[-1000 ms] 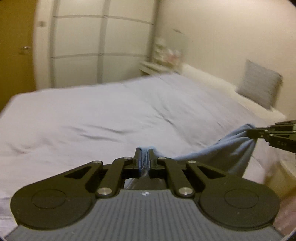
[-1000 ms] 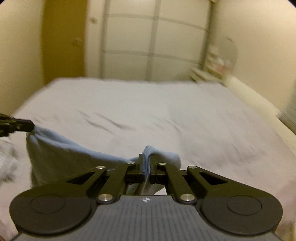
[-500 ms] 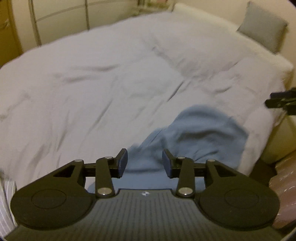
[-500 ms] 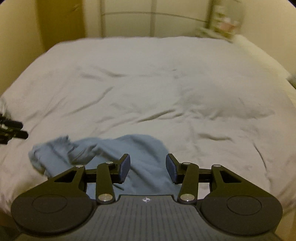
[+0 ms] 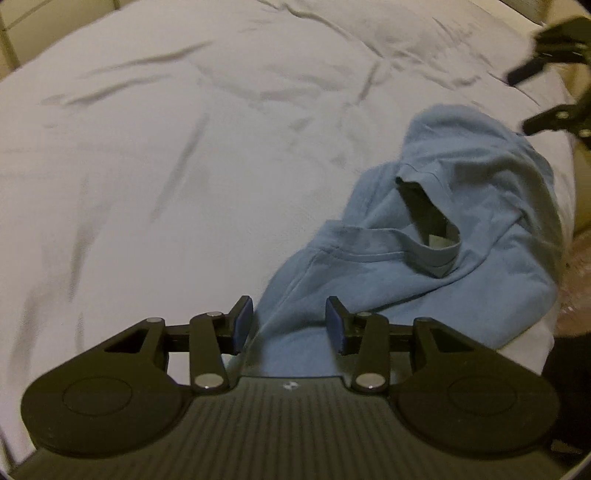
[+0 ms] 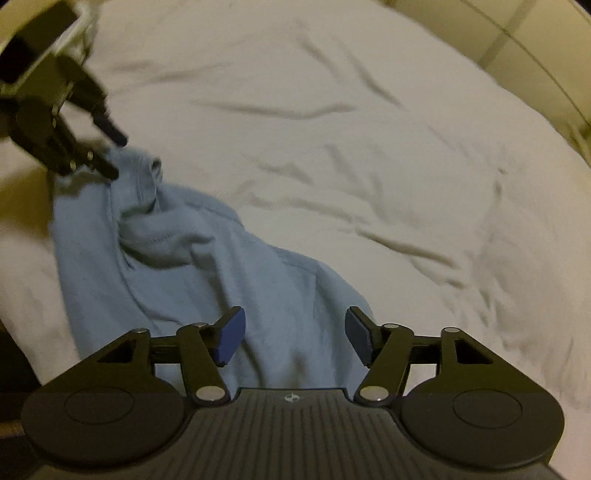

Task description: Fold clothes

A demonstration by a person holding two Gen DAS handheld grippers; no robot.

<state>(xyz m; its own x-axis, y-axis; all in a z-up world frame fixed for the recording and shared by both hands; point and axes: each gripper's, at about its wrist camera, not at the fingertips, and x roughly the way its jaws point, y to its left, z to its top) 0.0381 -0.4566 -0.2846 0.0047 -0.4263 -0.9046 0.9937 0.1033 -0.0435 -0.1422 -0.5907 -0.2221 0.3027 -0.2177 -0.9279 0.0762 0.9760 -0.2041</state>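
Note:
A light blue T-shirt [image 5: 436, 236] lies crumpled near the bed's front edge, its neck hole gaping upward. My left gripper [image 5: 290, 323] hovers open just above the shirt's near end, with cloth showing between the pads but not pinched. The right gripper [image 5: 532, 99] shows at the top right of the left wrist view, open beside the shirt's far end. In the right wrist view the same T-shirt [image 6: 207, 266] spreads toward the left, my right gripper [image 6: 293, 334] is open over it, and the left gripper [image 6: 110, 155] hangs open at the shirt's upper corner.
A wide bed with a wrinkled white cover [image 5: 177, 147] fills both views [image 6: 388, 166]. The mattress edge drops off at the right of the left wrist view, where patterned floor [image 5: 576, 280] shows. A pale wall or wardrobe panel [image 6: 517, 33] stands behind the bed.
One second ago both grippers were shut on the shirt and held it up. They opened, the shirt dropped onto the bed, and both grippers have come down closer over it.

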